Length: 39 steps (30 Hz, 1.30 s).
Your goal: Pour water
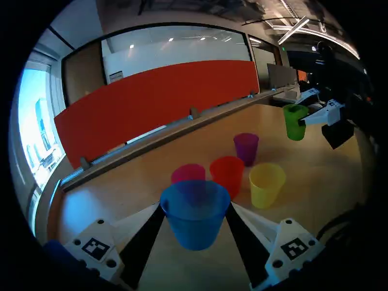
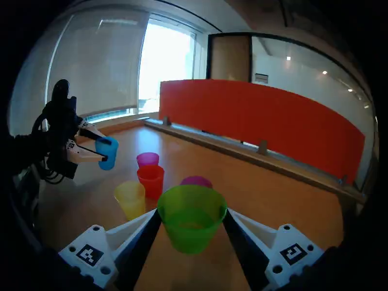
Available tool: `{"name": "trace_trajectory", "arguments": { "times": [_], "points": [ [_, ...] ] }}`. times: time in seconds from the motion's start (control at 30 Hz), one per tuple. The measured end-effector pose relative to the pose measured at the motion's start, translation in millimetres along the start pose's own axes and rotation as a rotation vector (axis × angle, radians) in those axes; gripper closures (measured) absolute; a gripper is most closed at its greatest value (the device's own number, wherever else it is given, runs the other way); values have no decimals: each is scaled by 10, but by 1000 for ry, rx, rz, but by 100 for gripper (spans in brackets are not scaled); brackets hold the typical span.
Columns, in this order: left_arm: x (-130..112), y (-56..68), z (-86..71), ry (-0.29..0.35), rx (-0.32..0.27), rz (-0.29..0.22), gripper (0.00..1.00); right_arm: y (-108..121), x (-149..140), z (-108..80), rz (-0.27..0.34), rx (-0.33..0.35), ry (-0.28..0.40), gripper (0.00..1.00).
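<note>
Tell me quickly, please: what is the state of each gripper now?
Left gripper: closed on the blue translucent plastic cup, held upright.
Right gripper: closed on the green translucent plastic cup, held upright.

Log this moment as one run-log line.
left tongs: shut on blue cup, upright | right tongs: shut on green cup, upright | table: pink cup, red cup, purple cup, yellow cup | pour: not started

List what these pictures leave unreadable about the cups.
Water in the blue cup: left gripper view, tinted wall hides any level.
Water in the green cup: right gripper view, too unclear to tell.
The pink cup: left gripper view, base behind the blue cup.
The purple cup: right gripper view, mostly behind the green cup.
</note>
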<state>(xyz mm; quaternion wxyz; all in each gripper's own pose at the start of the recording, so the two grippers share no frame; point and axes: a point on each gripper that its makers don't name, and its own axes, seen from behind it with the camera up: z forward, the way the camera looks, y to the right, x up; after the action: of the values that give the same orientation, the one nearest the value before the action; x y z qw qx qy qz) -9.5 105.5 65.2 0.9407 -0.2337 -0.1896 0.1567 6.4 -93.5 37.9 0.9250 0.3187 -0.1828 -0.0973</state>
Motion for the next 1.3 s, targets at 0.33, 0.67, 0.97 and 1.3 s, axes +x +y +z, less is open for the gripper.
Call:
{"name": "trace_trajectory", "arguments": {
  "times": [0.33, 0.67, 0.97, 1.3],
  "points": [
    [-203, 157, 134, -82, -66, 36, 13, -66, -238, 139, -13, 46, -78, 9],
    [-333, 286, 232, -154, -125, 73, 13, -112, -447, 248, -40, 82, -154, 9],
    [-379, 383, 292, -180, -166, 37, 13, -164, -590, 313, -61, 101, -206, 9],
    [-433, 423, 330, -202, -188, 28, 13, -163, -715, 339, -69, 104, -247, 9]
  ]
}}
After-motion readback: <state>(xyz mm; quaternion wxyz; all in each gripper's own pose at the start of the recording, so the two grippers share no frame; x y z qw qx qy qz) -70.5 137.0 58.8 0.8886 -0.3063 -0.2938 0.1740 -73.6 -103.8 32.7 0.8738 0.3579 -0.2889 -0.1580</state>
